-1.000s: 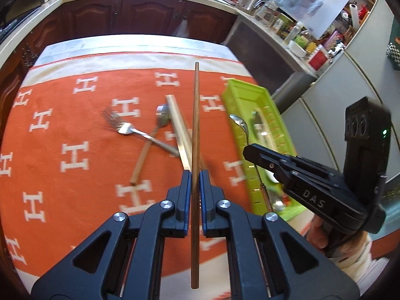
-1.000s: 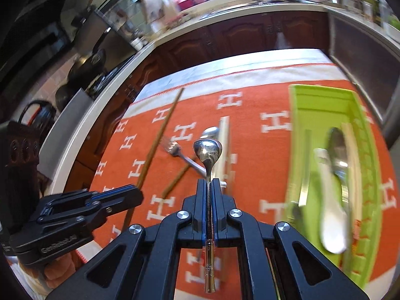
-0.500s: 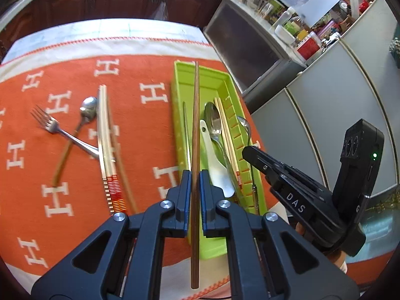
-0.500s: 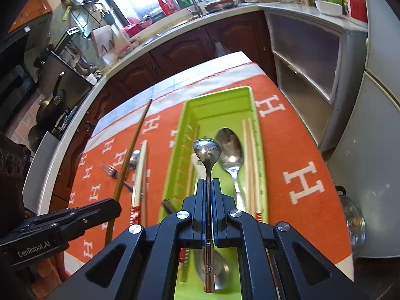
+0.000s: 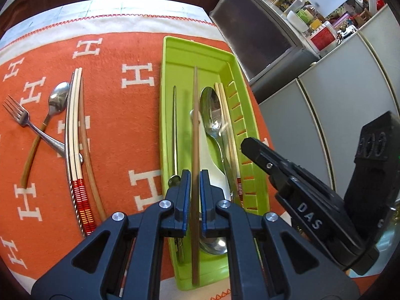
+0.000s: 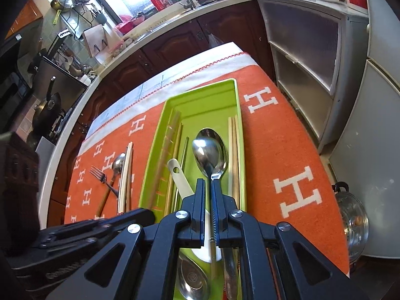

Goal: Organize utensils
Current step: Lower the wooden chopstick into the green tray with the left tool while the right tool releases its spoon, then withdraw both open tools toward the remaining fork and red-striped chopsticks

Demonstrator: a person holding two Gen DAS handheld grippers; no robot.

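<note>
My left gripper (image 5: 195,175) is shut on a long brown wooden chopstick (image 5: 195,125) that hangs lengthwise over the green utensil tray (image 5: 175,57). My right gripper (image 6: 208,187) hovers over the same tray (image 6: 200,90). Its jaws are opening; the small steel spoon (image 6: 205,153) still stands between them, its handle leaning on the right finger with a gap on the left. The tray holds a big steel spoon (image 5: 211,110), a white spoon (image 5: 208,155), pale chopsticks (image 5: 225,115) and a thin metal stick (image 5: 175,125).
Left of the tray, the orange H-patterned cloth (image 5: 120,125) bears a fork (image 5: 20,117), a wooden-handled spoon (image 5: 58,97), red-banded pale chopsticks (image 5: 75,137) and a brown chopstick (image 5: 87,162). Grey cabinets (image 5: 312,125) stand past the table's right edge; a lidded pot (image 6: 355,225) sits below.
Both grippers have swung right, from above the loose utensils on the cloth to above the green tray, and sunk a little. The right jaws have parted slightly around the spoon handle.
</note>
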